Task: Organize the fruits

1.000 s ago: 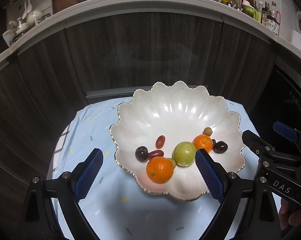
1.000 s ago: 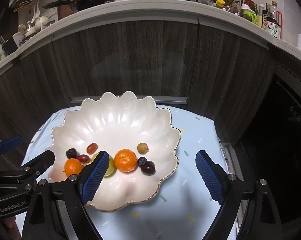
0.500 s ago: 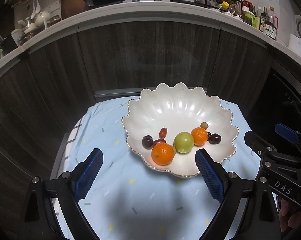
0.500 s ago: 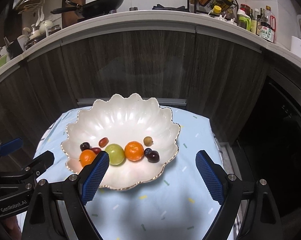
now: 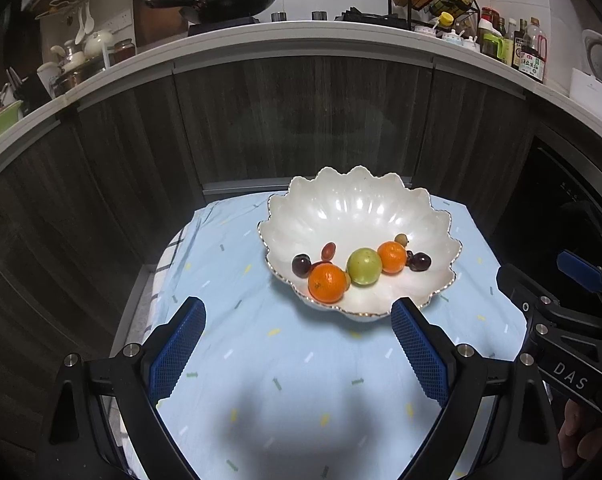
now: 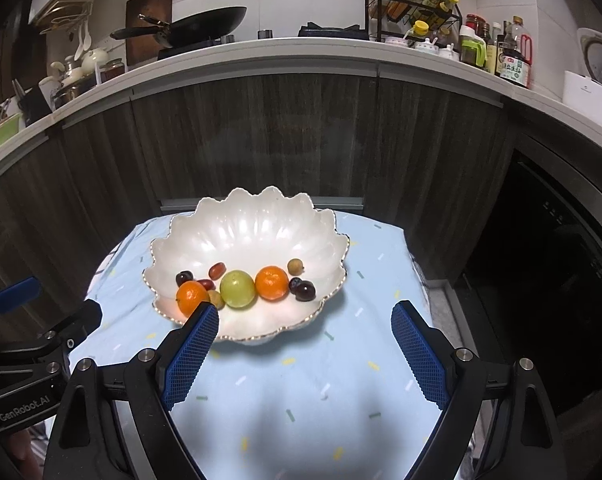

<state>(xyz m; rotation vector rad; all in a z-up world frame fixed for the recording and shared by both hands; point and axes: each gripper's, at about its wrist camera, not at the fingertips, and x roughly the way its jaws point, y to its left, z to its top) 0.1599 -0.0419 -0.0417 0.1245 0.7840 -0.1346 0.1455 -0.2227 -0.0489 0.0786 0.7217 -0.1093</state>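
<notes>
A white scalloped bowl (image 5: pixel 357 204) (image 6: pixel 257 224) with a gold rim stands on a light blue cloth (image 5: pixel 293 360) (image 6: pixel 301 380). Inside lie two oranges (image 5: pixel 327 282) (image 6: pixel 272 282), a green round fruit (image 5: pixel 363 266) (image 6: pixel 237 289), dark plums (image 5: pixel 301 265) (image 6: pixel 305 290), reddish dates (image 5: pixel 328 251) (image 6: pixel 217 270) and a small tan fruit (image 6: pixel 296 266). My left gripper (image 5: pixel 297 344) is open, hovering over the cloth short of the bowl, nothing between its blue pads. My right gripper (image 6: pixel 305 344) is open too, its left pad in front of the bowl's near rim.
Dark wood cabinet fronts (image 5: pixel 301 120) rise right behind the cloth-covered table. A white counter (image 6: pixel 261 56) above carries a black pan (image 6: pixel 193 26), a spice rack and bottles. A dark oven front (image 6: pixel 561 260) stands at the right. A hand (image 5: pixel 581 440) holds the right gripper.
Both grippers have drawn back and up from the bowl, which now looks smaller and farther. The fruits have not shifted. Both grippers stay open.
</notes>
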